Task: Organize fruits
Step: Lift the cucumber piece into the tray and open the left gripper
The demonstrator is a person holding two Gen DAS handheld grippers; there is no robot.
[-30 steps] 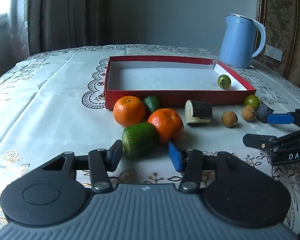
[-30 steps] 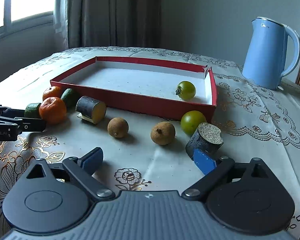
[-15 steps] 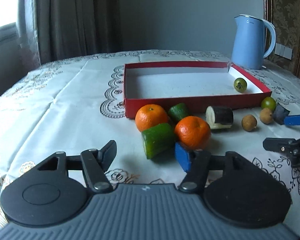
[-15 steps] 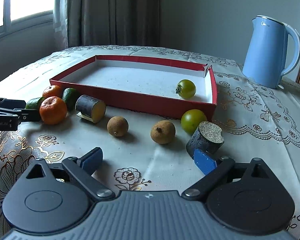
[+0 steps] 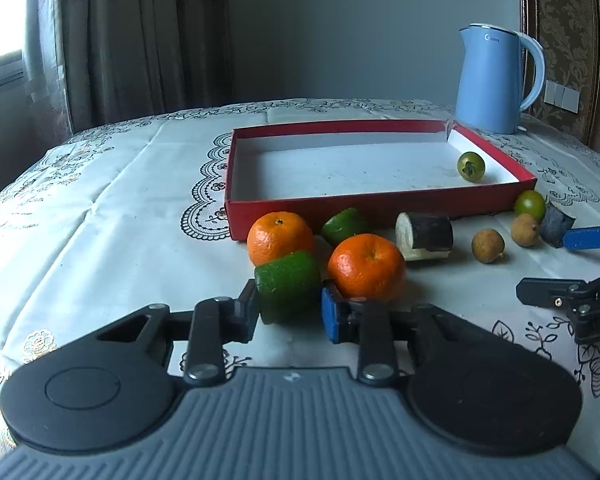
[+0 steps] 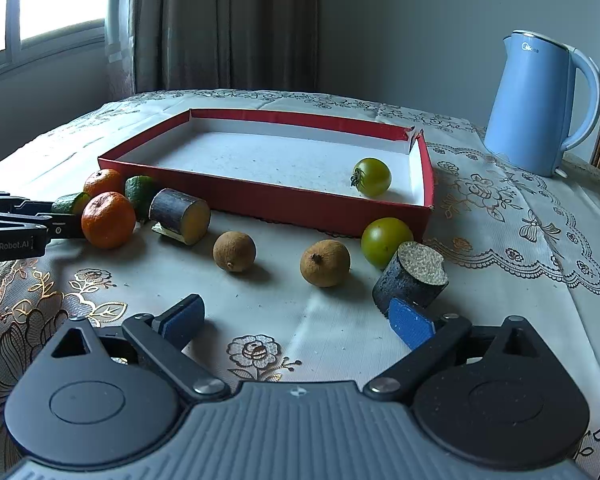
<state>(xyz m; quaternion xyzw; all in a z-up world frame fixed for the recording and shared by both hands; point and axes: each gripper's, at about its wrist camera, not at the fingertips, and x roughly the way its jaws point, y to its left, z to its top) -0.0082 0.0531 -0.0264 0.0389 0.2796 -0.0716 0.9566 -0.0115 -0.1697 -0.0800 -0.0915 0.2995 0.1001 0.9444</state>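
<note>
Showing are two tangerines (image 5: 280, 236) (image 5: 366, 266), two green cucumber chunks (image 5: 288, 286) (image 5: 346, 226), two green tomatoes (image 5: 471, 166) (image 5: 531, 204), two longans (image 5: 487, 245) (image 5: 525, 230), two dark cut chunks (image 5: 424, 236) (image 5: 556, 220), one red tray (image 5: 340, 204), one blue kettle (image 5: 492, 80).

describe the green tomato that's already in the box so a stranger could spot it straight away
Find the shallow red box with the white floor in the middle of the table. The green tomato lies alone inside it, near the right end wall, stem to the side. Its twin sits outside on the cloth, against the box's front corner.
</note>
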